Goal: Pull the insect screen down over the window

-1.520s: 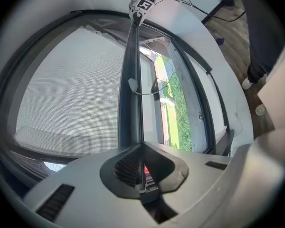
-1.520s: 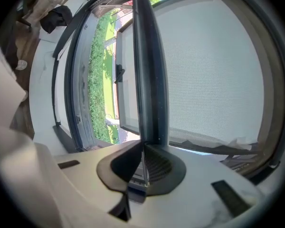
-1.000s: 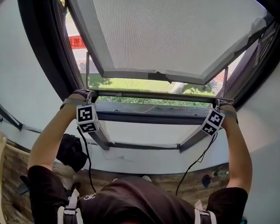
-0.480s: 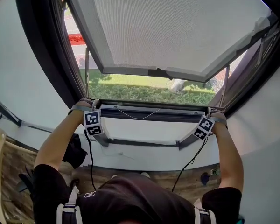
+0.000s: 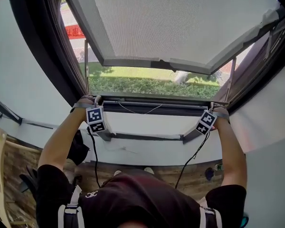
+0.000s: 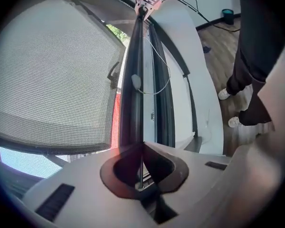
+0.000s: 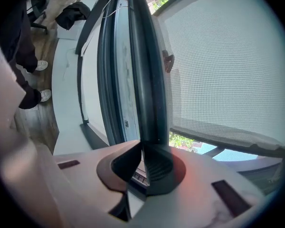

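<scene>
While both grippers are clamping it, screen pull bar [image 5: 154, 99] is sitting low in window opening, just above bottom frame rail.

- Item 1: left gripper [image 5: 97, 101] is pinching bar's left end, jaws closed on it. Its marker cube, black-white squares, is facing camera.
- Item 2: right gripper [image 5: 212, 107] is pressing shut on bar's right end. Same type of cube.
- Item 3: grey mesh panel [image 5: 180, 27] is tilting outward above. Grass [image 5: 142, 85] is showing btwn panel and bar.
- Item 4: thin white cord [image 5: 137, 111] is drooping just under bar.
- Item 5: red banner [image 5: 73, 31] is hanging outside, upper left. White lettering too small to read.
</scene>
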Action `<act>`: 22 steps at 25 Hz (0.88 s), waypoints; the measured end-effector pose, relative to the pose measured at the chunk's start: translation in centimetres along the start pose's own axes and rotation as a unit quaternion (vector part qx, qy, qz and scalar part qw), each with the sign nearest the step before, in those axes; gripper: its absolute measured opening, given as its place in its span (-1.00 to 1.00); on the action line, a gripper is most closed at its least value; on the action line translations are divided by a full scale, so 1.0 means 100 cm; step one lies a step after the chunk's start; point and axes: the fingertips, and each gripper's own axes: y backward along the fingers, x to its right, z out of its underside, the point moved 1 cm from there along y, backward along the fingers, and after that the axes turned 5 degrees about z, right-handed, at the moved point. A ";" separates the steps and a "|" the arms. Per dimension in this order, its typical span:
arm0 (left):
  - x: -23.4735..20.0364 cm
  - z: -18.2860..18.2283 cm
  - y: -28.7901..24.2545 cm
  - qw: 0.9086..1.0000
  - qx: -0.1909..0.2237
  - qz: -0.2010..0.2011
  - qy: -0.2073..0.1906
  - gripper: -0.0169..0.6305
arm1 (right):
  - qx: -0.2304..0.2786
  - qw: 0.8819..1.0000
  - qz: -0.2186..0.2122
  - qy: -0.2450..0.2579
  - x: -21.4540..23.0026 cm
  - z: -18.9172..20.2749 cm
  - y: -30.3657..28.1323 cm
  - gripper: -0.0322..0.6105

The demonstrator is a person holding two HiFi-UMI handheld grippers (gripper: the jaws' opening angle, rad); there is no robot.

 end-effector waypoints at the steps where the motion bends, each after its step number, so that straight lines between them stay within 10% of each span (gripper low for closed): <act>1: 0.006 0.000 -0.004 1.000 0.000 0.008 -0.001 -0.85 | 0.000 1.000 -0.006 0.002 -0.007 -0.001 -0.002 -0.81; 22: 0.058 0.004 -0.049 0.996 -0.043 0.084 0.005 -0.86 | -0.025 0.999 -0.031 0.027 -0.067 -0.007 -0.032 -0.82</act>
